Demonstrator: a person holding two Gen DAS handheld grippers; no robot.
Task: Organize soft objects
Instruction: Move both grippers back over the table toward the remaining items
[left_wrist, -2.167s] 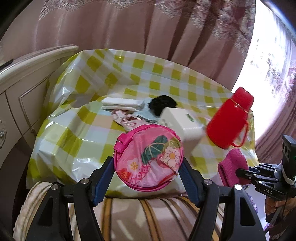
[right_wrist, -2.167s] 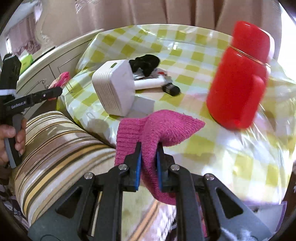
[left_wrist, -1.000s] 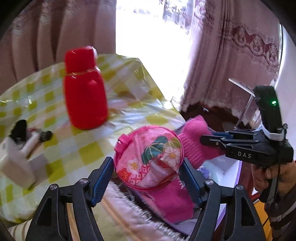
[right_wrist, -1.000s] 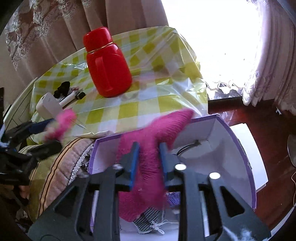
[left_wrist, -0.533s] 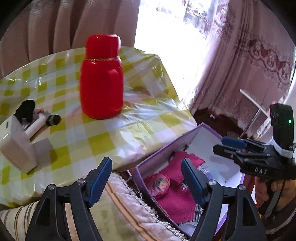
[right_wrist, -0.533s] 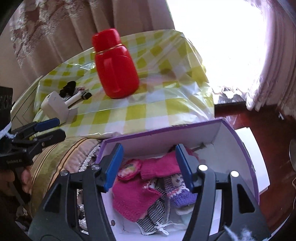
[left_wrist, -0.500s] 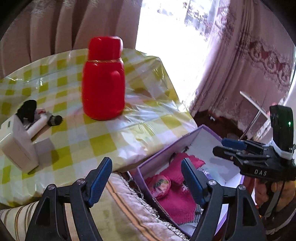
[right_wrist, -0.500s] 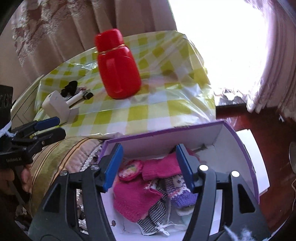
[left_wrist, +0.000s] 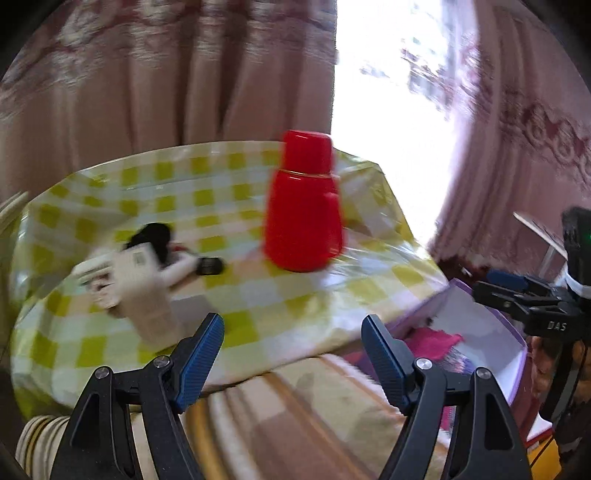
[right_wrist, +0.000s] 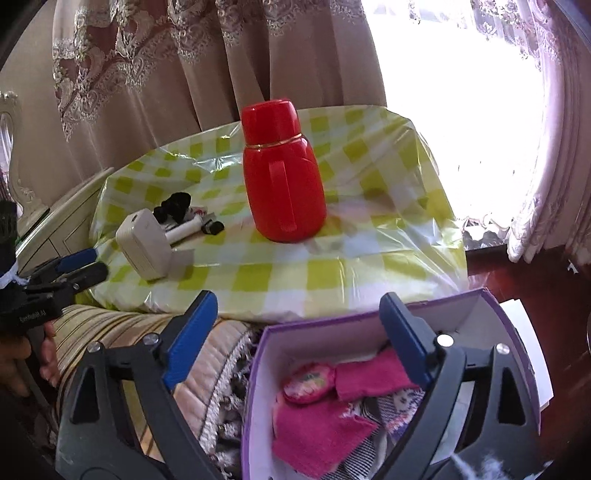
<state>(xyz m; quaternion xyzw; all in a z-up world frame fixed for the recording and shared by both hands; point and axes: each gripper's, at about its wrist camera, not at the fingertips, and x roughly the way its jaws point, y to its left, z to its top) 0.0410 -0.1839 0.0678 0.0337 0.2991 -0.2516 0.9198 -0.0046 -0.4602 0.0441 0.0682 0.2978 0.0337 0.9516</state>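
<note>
Below the right gripper, a purple-edged box sits on the floor beside the table, and the soft things lie inside it: a round pink floral pouch, a pink knitted sock just beside the pouch, another pink knit piece lower down, and patterned cloth under them. That gripper's jaws are opening, with nothing between the blue pads, which stand wide above the box's near wall. The left gripper is also spread wide and carries nothing; it points toward the table edge and a striped cushion, and its view is blurred. On the yellow-checked tablecloth a red flask stands upright near the middle. Left of the flask lie a white boxy device, a black lump and a white tube with a dark cap, close together. From the left wrist view, the box shows at the right with pink fabric inside, under the other gripper held in a hand. Curtains hang behind the table
</note>
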